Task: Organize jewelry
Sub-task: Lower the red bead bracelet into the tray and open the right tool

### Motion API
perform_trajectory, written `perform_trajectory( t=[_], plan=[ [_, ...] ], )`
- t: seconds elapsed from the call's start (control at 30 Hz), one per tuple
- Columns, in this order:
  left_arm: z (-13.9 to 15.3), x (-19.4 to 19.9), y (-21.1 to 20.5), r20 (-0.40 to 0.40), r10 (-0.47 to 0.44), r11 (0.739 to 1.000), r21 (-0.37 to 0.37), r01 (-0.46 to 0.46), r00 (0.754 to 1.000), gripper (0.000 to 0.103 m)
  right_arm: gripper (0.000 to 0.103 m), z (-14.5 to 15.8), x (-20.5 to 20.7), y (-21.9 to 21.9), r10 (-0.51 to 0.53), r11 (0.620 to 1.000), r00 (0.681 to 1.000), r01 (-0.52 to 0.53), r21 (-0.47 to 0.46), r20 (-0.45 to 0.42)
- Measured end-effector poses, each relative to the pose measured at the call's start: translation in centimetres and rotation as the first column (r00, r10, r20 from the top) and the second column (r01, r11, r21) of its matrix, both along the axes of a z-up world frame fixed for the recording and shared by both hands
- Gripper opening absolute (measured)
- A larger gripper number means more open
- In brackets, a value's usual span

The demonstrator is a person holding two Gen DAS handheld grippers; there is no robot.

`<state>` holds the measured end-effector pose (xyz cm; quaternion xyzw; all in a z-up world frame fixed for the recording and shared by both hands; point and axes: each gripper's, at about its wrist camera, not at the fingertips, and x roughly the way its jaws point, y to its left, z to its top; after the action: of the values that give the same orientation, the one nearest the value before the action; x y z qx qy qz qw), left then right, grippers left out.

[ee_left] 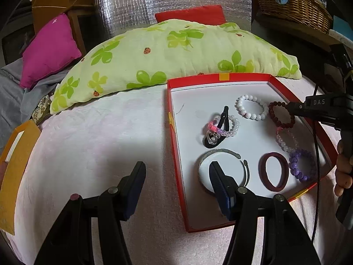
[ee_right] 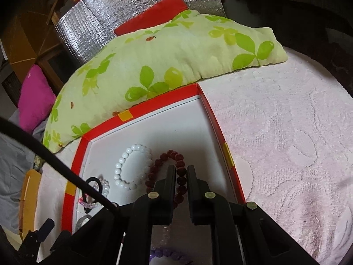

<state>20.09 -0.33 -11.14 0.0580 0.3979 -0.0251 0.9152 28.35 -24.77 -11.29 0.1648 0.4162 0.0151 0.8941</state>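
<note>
A red box lid with a white floor (ee_left: pixel 174 132) (ee_right: pixel 211 110) lies on the pink bedspread and holds several pieces. My right gripper (ee_right: pixel 181 172) (ee_left: pixel 289 106) is shut on the dark red bead bracelet (ee_right: pixel 157 163) (ee_left: pixel 278 121). A white bead bracelet (ee_left: pixel 251 107) (ee_right: pixel 126 170) lies beside it. A black hair tie with a pink bead bracelet (ee_left: pixel 220 125), a silver bangle (ee_left: pixel 220 152), a maroon band (ee_left: pixel 274 174) and a purple bead bracelet (ee_left: pixel 302 165) lie nearer. My left gripper (ee_left: pixel 177 170) is open and empty over the lid's left edge.
A green clover pillow (ee_left: pixel 172 50) (ee_right: pixel 176 57) lies behind the lid, with a magenta cushion (ee_left: pixel 48 48) and a red cushion (ee_left: pixel 192 14) further back. An orange box (ee_left: pixel 17 165) sits at the left. A wicker basket (ee_left: pixel 293 2) stands at the back right.
</note>
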Motion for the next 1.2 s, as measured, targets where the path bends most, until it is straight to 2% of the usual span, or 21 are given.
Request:
perform_trajectory(
  t=[0.53, 0.67, 1.2],
  plan=[
    [-0.1, -0.2, -0.4, -0.002, -0.018, 1.000, 0.000, 0.018, 1.000, 0.061, 0.012, -0.8, 0.3, 0.5, -0.003, 0.996, 0.999, -0.001, -0.090, -0.049],
    [0.0, -0.2, -0.5, 0.001, -0.023, 1.000, -0.005, 0.023, 1.000, 0.061, 0.022, -0.7, 0.3, 0.2, -0.014, 0.996, 0.998, 0.009, -0.087, -0.054],
    [0.8, -0.7, -0.8, 0.026, -0.053, 0.998, -0.038, 0.054, 0.998, 0.063, 0.022, 0.4, -0.9, 0.6, -0.010, 0.996, 0.999, 0.007, -0.093, -0.031]
  ],
)
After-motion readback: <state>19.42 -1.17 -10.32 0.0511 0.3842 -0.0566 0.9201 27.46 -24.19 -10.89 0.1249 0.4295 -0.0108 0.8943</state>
